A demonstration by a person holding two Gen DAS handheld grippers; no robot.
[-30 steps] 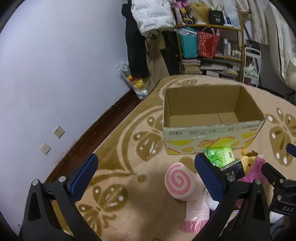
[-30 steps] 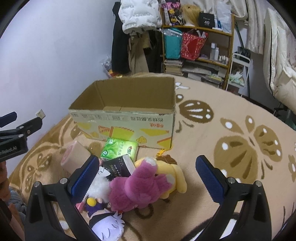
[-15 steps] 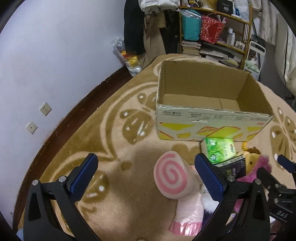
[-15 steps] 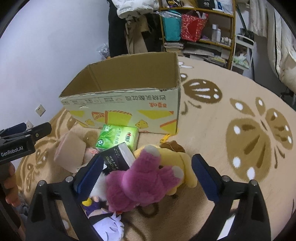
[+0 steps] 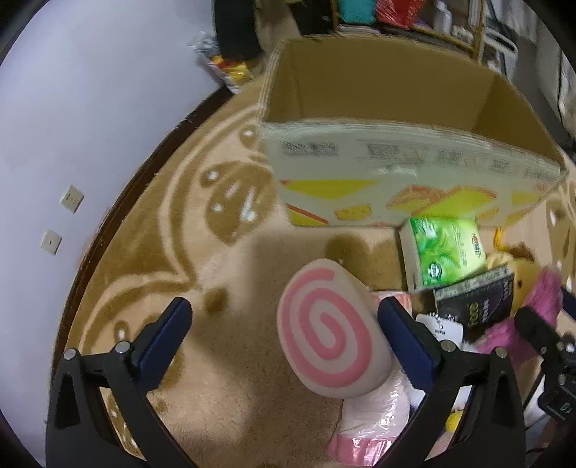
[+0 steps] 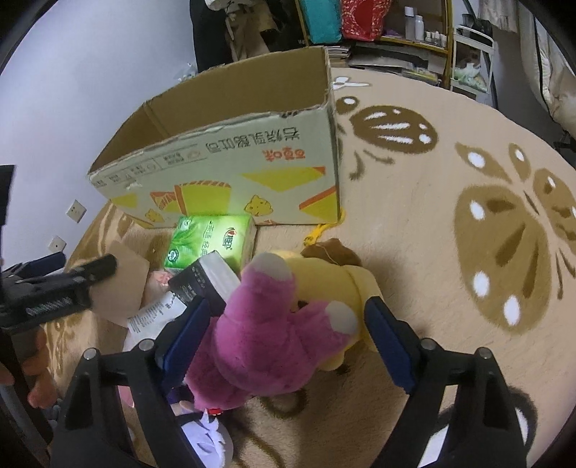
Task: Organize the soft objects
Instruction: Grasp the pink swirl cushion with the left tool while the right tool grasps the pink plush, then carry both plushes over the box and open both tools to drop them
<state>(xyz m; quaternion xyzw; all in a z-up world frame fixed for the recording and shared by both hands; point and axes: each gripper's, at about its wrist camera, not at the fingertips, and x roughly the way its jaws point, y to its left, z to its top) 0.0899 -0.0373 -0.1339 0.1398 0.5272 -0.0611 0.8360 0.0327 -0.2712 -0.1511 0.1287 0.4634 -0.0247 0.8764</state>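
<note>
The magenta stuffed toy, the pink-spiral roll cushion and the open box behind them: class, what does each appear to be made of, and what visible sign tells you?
Magenta stuffed toy: long-pile plush; fuzzy, matte fibres.
Pink-spiral roll cushion: probably smooth short-pile fabric over soft filling; rounded, matte face.
Open box: corrugated cardboard with a printed outer face; brown inside, ragged top edge.

A beige carpet with large brown leaf and flower shapes covered the floor ahead of and beneath both sets of jaws. To the left of the jaws rose a plain pale wall, carrying two white wall sockets, with a dark wooden skirting board along its foot. Far ahead stood a cluttered wooden shelf and dark hanging clothes. The light was dim and indoor.
</note>
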